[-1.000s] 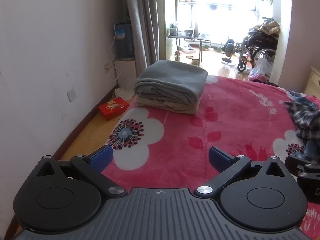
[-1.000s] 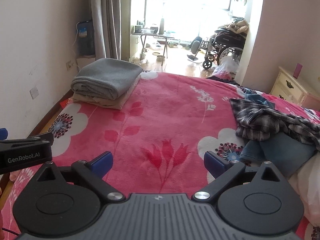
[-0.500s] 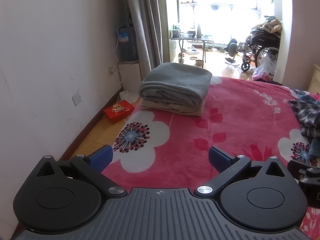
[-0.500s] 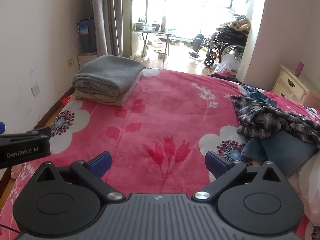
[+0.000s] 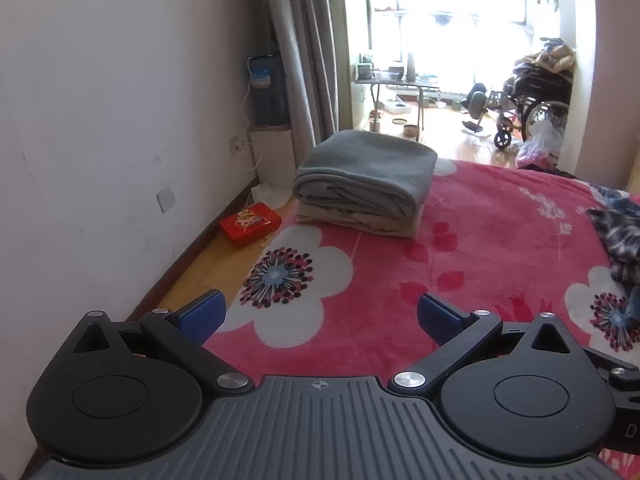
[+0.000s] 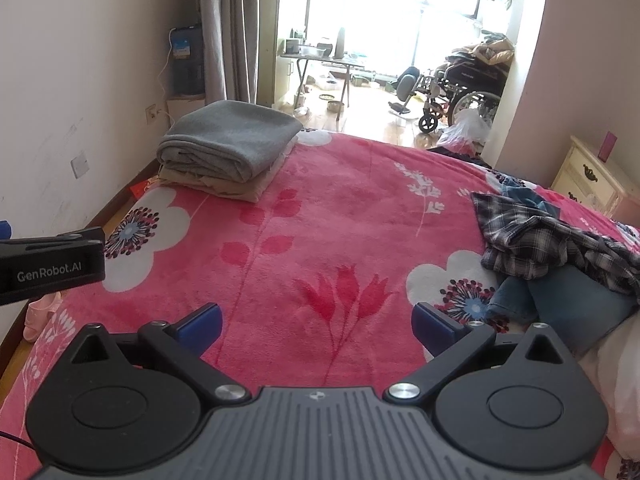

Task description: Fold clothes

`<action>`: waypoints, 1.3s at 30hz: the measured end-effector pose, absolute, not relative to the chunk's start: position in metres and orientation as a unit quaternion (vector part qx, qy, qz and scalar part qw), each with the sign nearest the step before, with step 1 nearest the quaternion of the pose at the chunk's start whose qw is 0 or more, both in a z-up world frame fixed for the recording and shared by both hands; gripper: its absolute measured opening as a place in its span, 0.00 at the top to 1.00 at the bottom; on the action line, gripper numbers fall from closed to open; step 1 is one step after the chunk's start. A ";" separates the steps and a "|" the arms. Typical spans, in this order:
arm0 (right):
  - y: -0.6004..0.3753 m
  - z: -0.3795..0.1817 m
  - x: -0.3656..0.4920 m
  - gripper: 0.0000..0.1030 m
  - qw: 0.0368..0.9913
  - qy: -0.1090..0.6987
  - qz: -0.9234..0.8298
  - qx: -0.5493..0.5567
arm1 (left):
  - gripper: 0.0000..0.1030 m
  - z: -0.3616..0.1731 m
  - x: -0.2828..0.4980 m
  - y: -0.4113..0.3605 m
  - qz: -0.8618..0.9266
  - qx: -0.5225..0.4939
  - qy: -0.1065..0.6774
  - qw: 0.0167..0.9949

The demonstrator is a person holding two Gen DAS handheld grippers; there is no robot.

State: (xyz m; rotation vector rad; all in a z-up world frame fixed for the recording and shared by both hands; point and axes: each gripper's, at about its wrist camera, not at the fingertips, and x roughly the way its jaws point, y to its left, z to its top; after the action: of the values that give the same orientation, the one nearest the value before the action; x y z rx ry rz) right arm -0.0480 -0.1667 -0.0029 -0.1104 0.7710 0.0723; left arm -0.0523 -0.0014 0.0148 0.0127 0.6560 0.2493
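risk 1: my right tongs (image 6: 316,322) could pinch the pink blanket (image 6: 320,220) along with the plaid shirt (image 6: 532,240), because the shirt lies flat on thick pile with no raised edge showing
risk 2: plaid shirt is tangled over the jeans (image 6: 560,304), so one pull probably drags both and the heap slides off the 3 o'clock edge of the bed
risk 3: my left tongs (image 5: 318,316) sit near the bed's 9 o'clock edge over the floor gap; a careless swing could knock the folded stack (image 5: 364,184), which sits close to that edge
risk 4: window glare at 12 o'clock washes out the far end, so garment edges there are hard to judge
left tongs state: jaws wide apart, nothing between them
right tongs state: jaws wide apart, nothing held
unfolded clothes vs right tongs: at 2 o'clock, well apart, not touched
unfolded clothes vs left tongs: only a plaid edge at the 3 o'clock frame border, well apart
folded stack: grey on top of beige, at 12 o'clock from the left tongs, 11 o'clock from the right, well apart from both
task status: judged partly done; two items folded, the heap not yet started
next need: reach right for the plaid shirt and find a collar or hem
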 end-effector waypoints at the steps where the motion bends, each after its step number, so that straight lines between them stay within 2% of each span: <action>1: -0.167 -0.003 -0.047 0.00 0.924 0.376 0.036 -0.054 | 0.00 0.015 -0.052 -0.001 0.123 0.005 0.321 0.939; 39: -0.159 -0.004 -0.053 0.00 0.922 0.378 0.043 -0.068 | 0.00 0.018 -0.056 0.003 0.126 0.014 0.312 0.942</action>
State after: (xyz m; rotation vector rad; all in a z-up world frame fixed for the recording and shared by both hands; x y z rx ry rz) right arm -0.0527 -0.1591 -0.0040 -0.1403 0.7752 0.0880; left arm -0.0556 0.0029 0.0185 0.0280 0.6360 0.2577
